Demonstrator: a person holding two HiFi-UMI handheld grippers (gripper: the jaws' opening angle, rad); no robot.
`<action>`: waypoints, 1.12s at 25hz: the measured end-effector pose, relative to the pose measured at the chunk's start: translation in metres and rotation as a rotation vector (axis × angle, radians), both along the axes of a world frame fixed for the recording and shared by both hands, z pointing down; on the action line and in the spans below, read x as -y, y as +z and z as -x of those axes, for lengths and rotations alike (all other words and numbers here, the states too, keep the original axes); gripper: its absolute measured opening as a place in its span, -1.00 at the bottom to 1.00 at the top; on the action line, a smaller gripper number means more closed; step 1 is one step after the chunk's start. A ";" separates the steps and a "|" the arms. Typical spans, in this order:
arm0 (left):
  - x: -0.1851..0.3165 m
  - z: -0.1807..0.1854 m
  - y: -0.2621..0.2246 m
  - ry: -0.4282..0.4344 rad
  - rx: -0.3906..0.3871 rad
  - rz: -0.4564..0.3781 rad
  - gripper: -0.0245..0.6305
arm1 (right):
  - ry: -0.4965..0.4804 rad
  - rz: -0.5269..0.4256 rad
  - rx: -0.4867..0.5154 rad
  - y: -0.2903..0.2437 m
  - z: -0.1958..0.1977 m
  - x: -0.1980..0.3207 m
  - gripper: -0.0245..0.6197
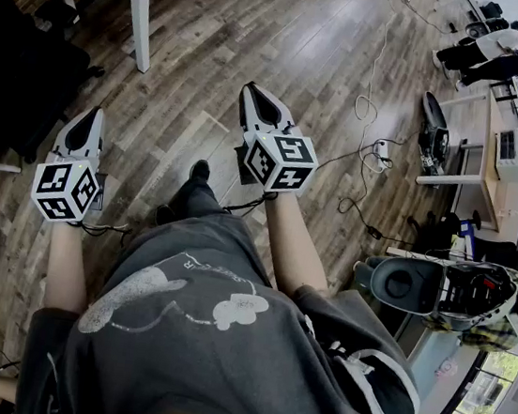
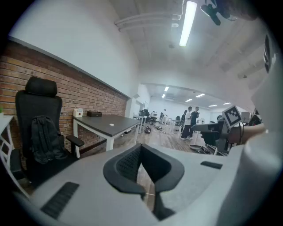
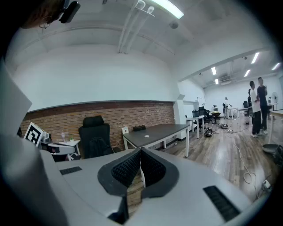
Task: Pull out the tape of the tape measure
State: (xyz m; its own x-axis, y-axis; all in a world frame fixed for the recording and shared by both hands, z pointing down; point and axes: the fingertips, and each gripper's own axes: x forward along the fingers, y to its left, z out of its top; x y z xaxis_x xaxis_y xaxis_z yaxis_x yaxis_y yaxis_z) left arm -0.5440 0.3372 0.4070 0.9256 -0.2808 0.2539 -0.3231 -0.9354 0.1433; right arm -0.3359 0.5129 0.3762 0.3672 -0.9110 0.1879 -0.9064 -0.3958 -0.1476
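Both the left tool (image 1: 93,115) and the right tool (image 1: 249,89) are held over the wood floor (image 1: 308,47) at mid-frame, each with jaws pressed together on nothing. No tape measure shows in any view, so the task looks not yet begun. The next move calls for finding it, then clamping one tool on it and the other on its tape.
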 end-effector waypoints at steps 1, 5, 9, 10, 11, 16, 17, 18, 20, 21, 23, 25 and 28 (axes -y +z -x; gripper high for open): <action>0.001 -0.001 -0.001 0.001 -0.001 -0.005 -0.90 | 0.006 0.001 0.000 0.001 -0.002 -0.001 -0.83; 0.001 -0.004 -0.002 0.002 -0.002 -0.016 -0.90 | 0.020 0.015 0.006 0.007 -0.006 -0.004 -0.83; 0.002 -0.006 0.000 0.009 -0.002 -0.017 -0.90 | 0.021 0.022 0.014 0.013 -0.007 -0.004 -0.83; 0.001 -0.007 0.001 0.013 0.000 -0.016 -0.90 | 0.021 0.022 0.014 0.014 -0.008 -0.005 -0.83; 0.000 -0.008 0.002 0.017 0.000 -0.015 -0.90 | 0.021 0.023 0.014 0.014 -0.008 -0.005 -0.83; -0.002 -0.017 0.000 0.038 -0.019 -0.016 -0.90 | 0.029 -0.012 0.038 0.015 -0.018 -0.004 -0.83; -0.002 -0.020 -0.002 0.043 -0.022 -0.022 -0.90 | 0.025 -0.029 0.049 0.015 -0.020 -0.003 -0.82; -0.002 -0.023 -0.004 0.048 -0.023 -0.034 -0.90 | 0.021 -0.042 0.056 0.014 -0.023 -0.001 -0.82; 0.003 -0.030 -0.008 0.055 -0.019 -0.061 -0.78 | 0.004 -0.048 0.056 0.013 -0.031 0.007 -0.81; 0.007 -0.035 -0.008 0.055 -0.015 -0.066 -0.53 | -0.012 -0.043 0.056 0.014 -0.034 0.013 -0.80; 0.017 -0.043 -0.004 0.032 -0.011 -0.060 -0.29 | -0.050 -0.025 0.066 0.020 -0.042 0.026 -0.54; 0.029 -0.054 0.002 -0.006 -0.021 -0.046 -0.07 | -0.082 -0.002 0.081 0.031 -0.054 0.038 -0.19; 0.047 -0.078 0.011 -0.040 -0.007 -0.031 0.07 | -0.102 0.020 0.095 0.046 -0.084 0.058 -0.03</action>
